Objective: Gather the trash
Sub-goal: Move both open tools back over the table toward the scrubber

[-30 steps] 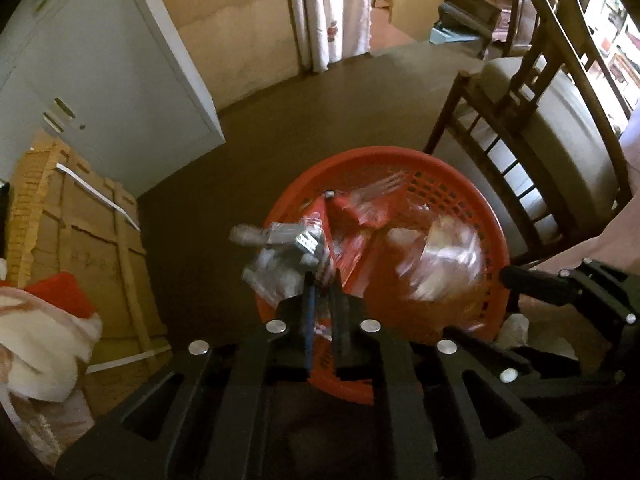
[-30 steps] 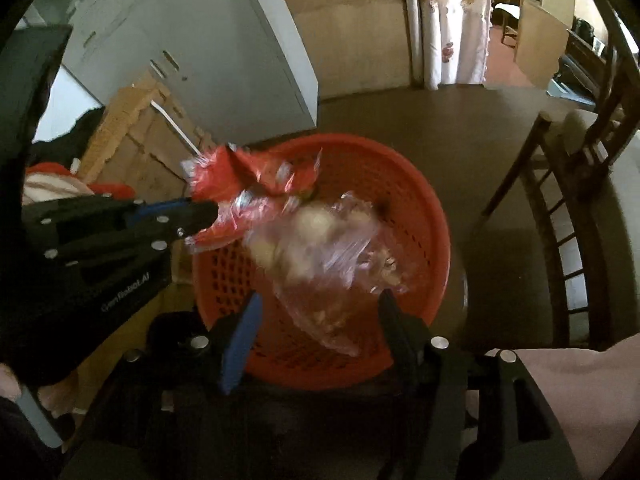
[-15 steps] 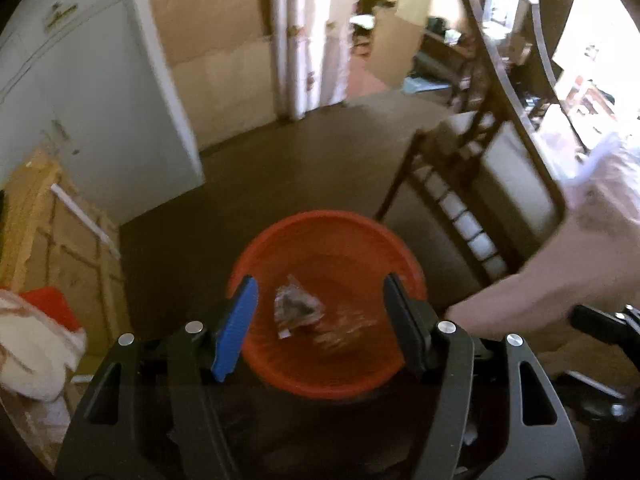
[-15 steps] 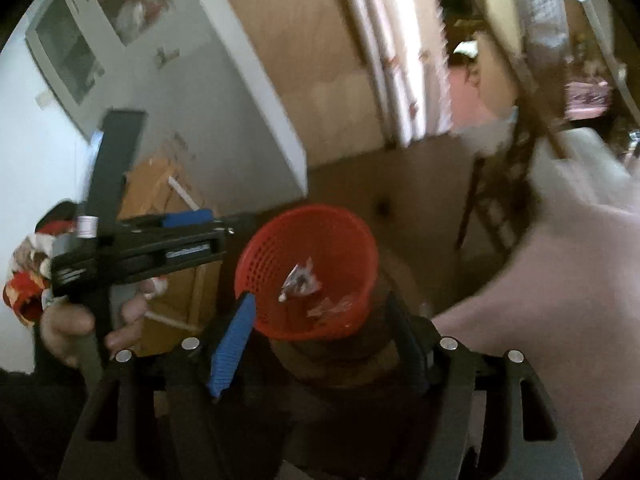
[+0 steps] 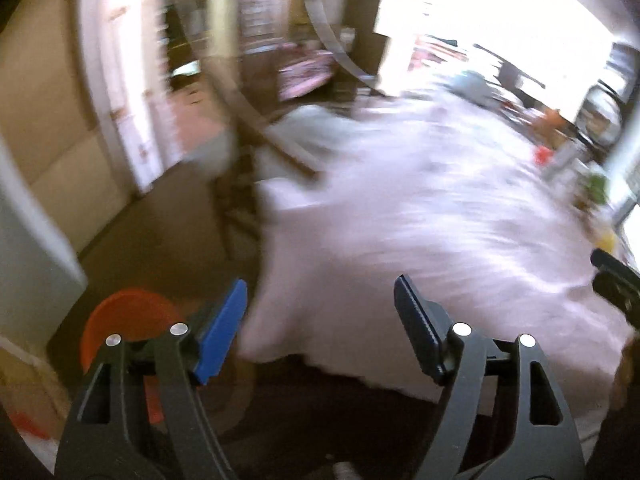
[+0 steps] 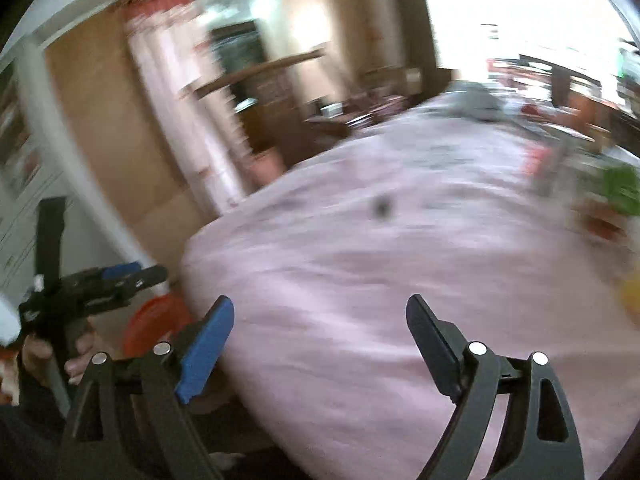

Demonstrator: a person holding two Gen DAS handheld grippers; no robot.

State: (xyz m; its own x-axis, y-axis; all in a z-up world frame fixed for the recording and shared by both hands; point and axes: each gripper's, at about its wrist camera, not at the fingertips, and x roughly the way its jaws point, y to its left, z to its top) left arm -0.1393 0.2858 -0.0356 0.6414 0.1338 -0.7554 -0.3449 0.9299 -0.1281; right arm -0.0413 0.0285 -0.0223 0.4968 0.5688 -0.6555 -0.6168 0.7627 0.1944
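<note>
Both views are smeared by motion. My left gripper (image 5: 320, 292) has its jaws opening, with nothing between the blue and black fingers. The jaws of my right gripper (image 6: 320, 308) are opening too and hold nothing. The orange trash basket (image 5: 124, 312) sits low at the left, partly behind the left gripper's frame; its contents are hidden. In the right wrist view the basket (image 6: 156, 320) shows beside the left gripper (image 6: 100, 284), which a hand (image 6: 40, 356) holds. Both grippers hang over the near edge of a table under a pink cloth (image 6: 400, 260). Small blurred items, among them something green (image 6: 620, 188), lie at its far right.
A wooden chair (image 5: 260, 132) stands at the table's left side over the dark floor. A pale cabinet (image 5: 28, 240) is at far left with cardboard below it. The right gripper's tip (image 5: 612, 280) shows at the right edge. Bright windows glare behind the table.
Both grippers let their wrappers fall into the orange basket, then rose and swung right toward the pink-covered table. Both pairs of jaws widened, and the basket dropped to the lower left.
</note>
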